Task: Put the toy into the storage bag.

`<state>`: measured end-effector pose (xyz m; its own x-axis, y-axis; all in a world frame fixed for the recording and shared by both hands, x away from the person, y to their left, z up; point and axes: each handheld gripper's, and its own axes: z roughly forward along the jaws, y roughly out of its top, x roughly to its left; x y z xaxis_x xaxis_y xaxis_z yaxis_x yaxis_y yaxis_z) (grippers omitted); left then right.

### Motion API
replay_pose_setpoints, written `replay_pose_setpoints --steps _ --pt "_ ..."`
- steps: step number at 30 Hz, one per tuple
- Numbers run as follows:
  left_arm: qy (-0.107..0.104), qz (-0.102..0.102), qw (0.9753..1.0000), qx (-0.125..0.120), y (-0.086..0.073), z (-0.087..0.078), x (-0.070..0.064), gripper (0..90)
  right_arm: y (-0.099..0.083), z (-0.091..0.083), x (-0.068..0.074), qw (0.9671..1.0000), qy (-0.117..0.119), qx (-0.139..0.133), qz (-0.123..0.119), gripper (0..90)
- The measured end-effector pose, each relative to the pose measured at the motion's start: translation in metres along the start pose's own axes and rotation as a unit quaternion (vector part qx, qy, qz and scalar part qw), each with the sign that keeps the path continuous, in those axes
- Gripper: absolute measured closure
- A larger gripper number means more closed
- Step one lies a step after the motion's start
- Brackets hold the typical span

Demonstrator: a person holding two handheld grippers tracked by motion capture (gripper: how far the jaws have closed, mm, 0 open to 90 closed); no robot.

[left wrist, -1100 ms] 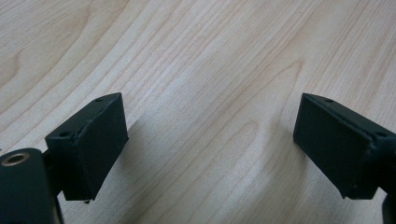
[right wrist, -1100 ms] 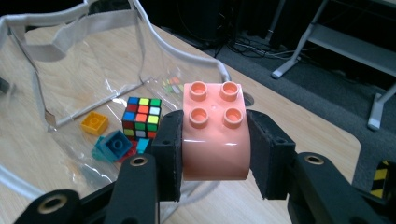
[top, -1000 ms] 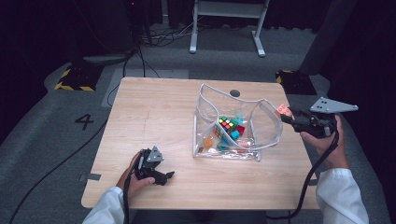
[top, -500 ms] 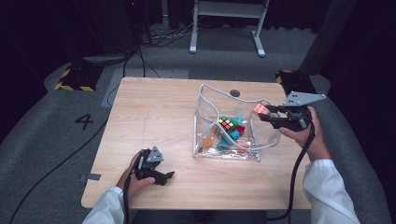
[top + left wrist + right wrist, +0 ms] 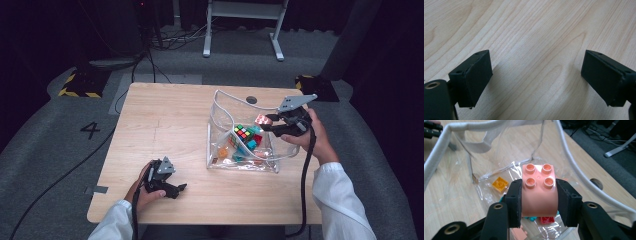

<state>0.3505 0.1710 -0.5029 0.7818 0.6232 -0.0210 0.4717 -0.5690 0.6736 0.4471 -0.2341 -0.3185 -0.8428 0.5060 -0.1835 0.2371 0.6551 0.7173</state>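
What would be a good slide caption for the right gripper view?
Right gripper shut on a pink toy brick, held above the open clear bag.

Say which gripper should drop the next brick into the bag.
Right. The right gripper is shut on the pink brick above the bag opening. The left gripper rests open on the table, apart from it.

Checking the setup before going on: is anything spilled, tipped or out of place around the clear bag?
Nothing stands out. The clear bag stands open on the table with the toys inside it, none spilled. The right tongs squarely grip a pink brick above the opening; the left tongs rest open on bare wood.
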Motion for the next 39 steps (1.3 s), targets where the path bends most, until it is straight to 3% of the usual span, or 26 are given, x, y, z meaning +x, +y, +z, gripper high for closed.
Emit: replay_pose_setpoints --steps 5,10,17,24,36,39 --pt "-0.002 -0.002 1.0000 0.000 0.000 0.000 0.000 10.2 0.005 0.012 0.001 0.9992 0.004 0.037 -0.010 58.9" --pt "-0.001 0.000 1.0000 0.000 0.000 0.000 0.000 10.1 0.009 0.026 0.001 0.9955 0.011 0.087 -0.036 58.9" --pt "0.000 0.000 1.0000 0.001 0.000 0.000 0.000 10.1 0.007 0.041 -0.002 0.9930 0.008 0.113 -0.034 58.8" --pt "0.000 0.000 1.0000 0.000 0.000 0.000 0.000 10.2 -0.001 0.053 -0.005 0.9849 -0.008 0.168 -0.042 58.8" --pt "0.000 0.000 1.0000 0.001 0.000 0.000 0.000 10.2 -0.007 0.056 -0.011 0.9748 -0.019 0.217 -0.046 58.8" --pt "0.000 0.001 1.0000 0.001 0.000 0.000 0.000 10.2 -0.009 0.057 -0.012 0.9708 -0.022 0.234 -0.048 58.8"
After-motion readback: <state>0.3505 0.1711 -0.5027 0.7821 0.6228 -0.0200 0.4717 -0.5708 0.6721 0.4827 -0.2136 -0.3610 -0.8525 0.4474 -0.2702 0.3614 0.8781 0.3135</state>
